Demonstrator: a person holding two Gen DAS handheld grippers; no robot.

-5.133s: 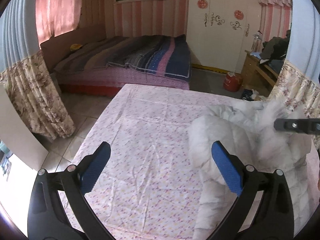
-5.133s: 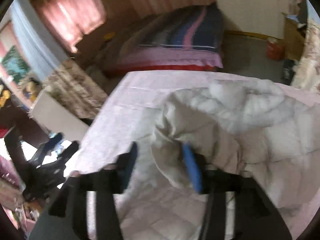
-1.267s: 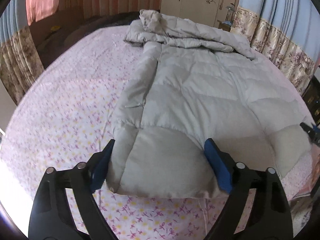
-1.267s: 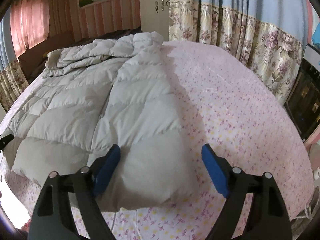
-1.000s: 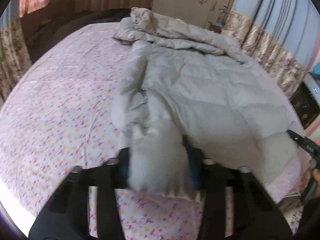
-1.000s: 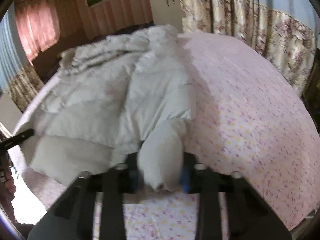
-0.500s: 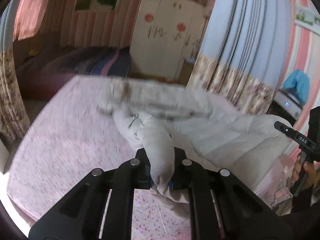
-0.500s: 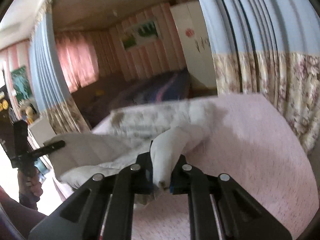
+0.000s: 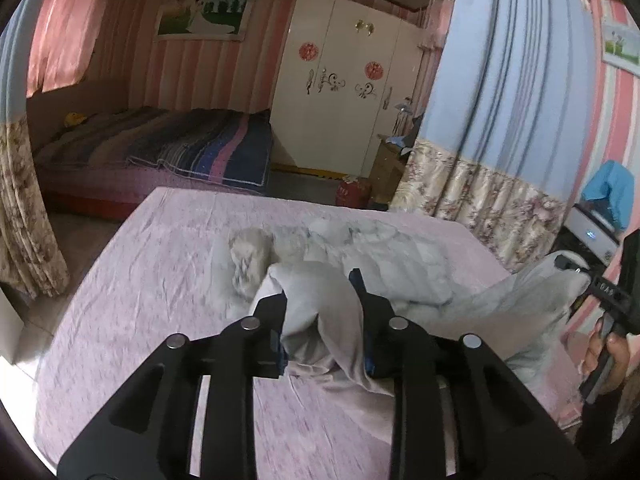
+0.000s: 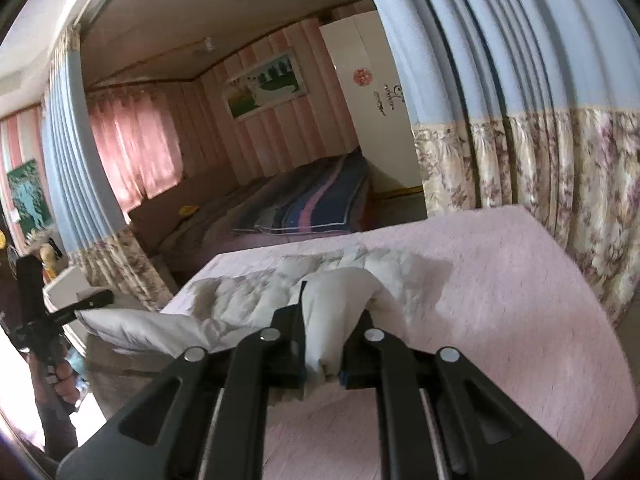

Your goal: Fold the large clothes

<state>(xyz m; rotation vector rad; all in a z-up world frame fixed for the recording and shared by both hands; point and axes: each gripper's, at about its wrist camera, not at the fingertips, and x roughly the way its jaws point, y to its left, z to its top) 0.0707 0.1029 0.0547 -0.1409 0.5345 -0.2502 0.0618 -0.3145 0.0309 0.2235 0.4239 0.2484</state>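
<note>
A large pale grey puffer coat (image 9: 404, 268) lies on a pink flowered bed sheet (image 9: 160, 280). My left gripper (image 9: 320, 300) is shut on the coat's bottom left corner and holds it raised above the bed. My right gripper (image 10: 330, 316) is shut on the bottom right corner of the coat (image 10: 248, 300) and holds it raised too. The hem hangs stretched between the two grippers. The right gripper also shows at the right edge of the left wrist view (image 9: 576, 272), and the left gripper at the left of the right wrist view (image 10: 88, 302).
A second bed (image 9: 192, 148) with a striped blanket stands beyond the sheet. A white wardrobe (image 9: 340, 92) is on the far wall. Flowered curtains (image 10: 560, 184) hang close on the right. A red container (image 9: 354, 194) sits on the floor.
Both grippers closed on the coat's bottom corners about a second ago and have lifted the hem off the bed, moving it toward the collar end.
</note>
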